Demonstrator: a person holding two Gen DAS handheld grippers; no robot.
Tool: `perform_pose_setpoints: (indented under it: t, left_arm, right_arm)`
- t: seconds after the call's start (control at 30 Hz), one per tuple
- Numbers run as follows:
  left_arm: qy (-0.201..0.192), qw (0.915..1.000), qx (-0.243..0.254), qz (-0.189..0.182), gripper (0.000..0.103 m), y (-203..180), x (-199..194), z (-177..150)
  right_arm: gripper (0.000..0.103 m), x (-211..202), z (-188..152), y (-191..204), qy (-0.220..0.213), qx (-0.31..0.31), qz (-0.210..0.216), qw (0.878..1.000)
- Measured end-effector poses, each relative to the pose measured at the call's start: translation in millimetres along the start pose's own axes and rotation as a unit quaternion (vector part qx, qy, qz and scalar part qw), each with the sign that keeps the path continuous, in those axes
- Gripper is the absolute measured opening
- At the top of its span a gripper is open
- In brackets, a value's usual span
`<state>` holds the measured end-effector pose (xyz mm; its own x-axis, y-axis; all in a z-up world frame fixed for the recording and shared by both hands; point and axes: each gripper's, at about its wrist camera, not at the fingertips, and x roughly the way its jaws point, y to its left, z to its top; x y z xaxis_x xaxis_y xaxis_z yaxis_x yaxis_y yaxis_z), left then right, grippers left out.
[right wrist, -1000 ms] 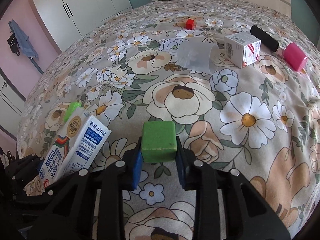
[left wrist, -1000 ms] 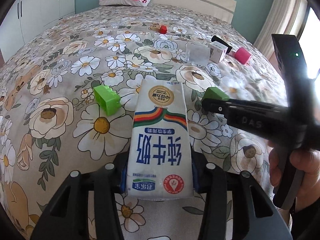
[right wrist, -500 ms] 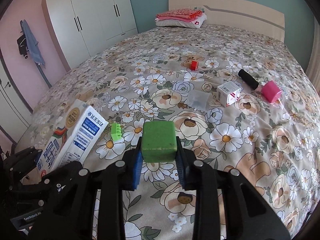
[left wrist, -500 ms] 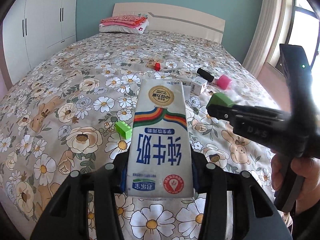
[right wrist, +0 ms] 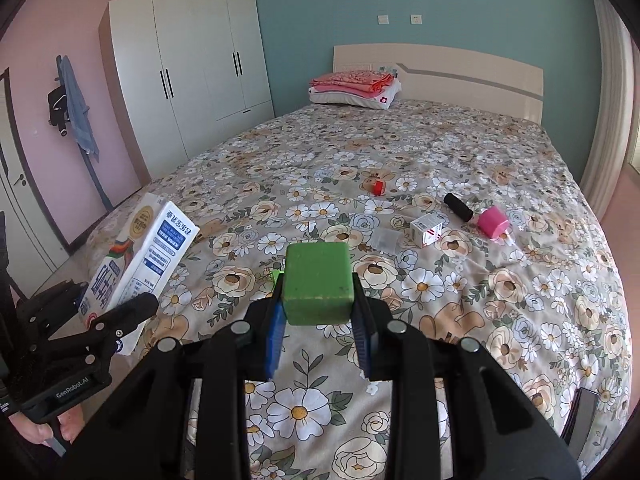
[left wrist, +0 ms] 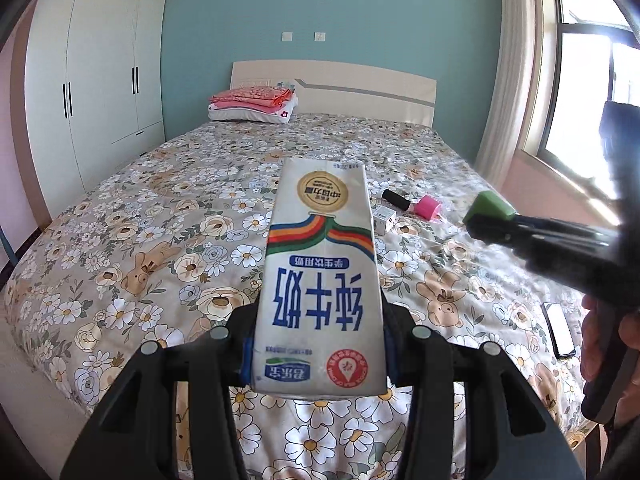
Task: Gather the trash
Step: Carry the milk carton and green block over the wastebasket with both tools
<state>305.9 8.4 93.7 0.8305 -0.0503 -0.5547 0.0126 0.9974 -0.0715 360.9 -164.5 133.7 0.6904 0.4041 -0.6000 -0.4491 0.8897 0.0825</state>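
The left tool (left wrist: pixel 318 356) is closed on a milk carton (left wrist: pixel 320 280), pads pressing both side faces near its lower end; the carton is held above the bed (left wrist: pixel 140 240), clear of the cover. The right tool (right wrist: pixel 319 334) is closed on a green block (right wrist: pixel 319 284), blue pads on its two sides, also held clear of the bed. On the flowered cover beyond lie a small white box (right wrist: pixel 427 231), a clear plastic cup (right wrist: pixel 384 239), a black cylinder (right wrist: pixel 458 207), a pink cup (right wrist: pixel 493 222) and a small red item (right wrist: pixel 377 188). A phone (left wrist: pixel 559 330) lies near the bed's right edge.
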Motion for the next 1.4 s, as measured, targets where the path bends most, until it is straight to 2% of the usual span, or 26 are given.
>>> perform_pose_setpoints:
  t: [0.2, 0.37, 0.53, 0.67, 0.83, 1.0, 1.2, 1.4]
  left_arm:
    - [-0.033, 0.9994, 0.002, -0.003, 0.048, 5, -60, -8]
    - [-0.049, 0.9988, 0.005, -0.004, 0.048, 10, -99, -22]
    - [-0.058, 0.9983, 0.010, -0.009, 0.048, 14, -132, -41]
    - [-0.055, 0.9983, 0.014, -0.012, 0.048, 20, -145, -56]
    - [-0.044, 0.9986, 0.019, -0.022, 0.048, 24, -154, -75]
    - [-0.029, 0.9989, 0.027, -0.026, 0.048, 27, -158, -98]
    - [0.009, 0.9988, 0.038, -0.032, 0.048, 30, -149, -131]
    - [0.062, 0.9946, 0.077, -0.029, 0.048, 24, -130, -168]
  right_arm:
    - [0.031, -78, -12, 24, -0.036, -0.016, -0.014, 0.999]
    - [0.031, -136, -35, 40, -0.057, -0.028, -0.030, 0.998]
    - [0.031, -176, -67, 55, -0.062, -0.037, -0.036, 0.997]
    - [0.031, -198, -93, 64, -0.071, -0.030, -0.038, 0.996]
    - [0.031, -210, -125, 77, -0.067, -0.018, -0.026, 0.997]
    - [0.031, -206, -155, 90, -0.048, -0.015, -0.017, 0.999]
    - [0.031, -188, -192, 100, -0.017, -0.006, -0.005, 1.000]
    - [0.031, -163, -227, 116, 0.020, -0.014, 0.006, 1.000]
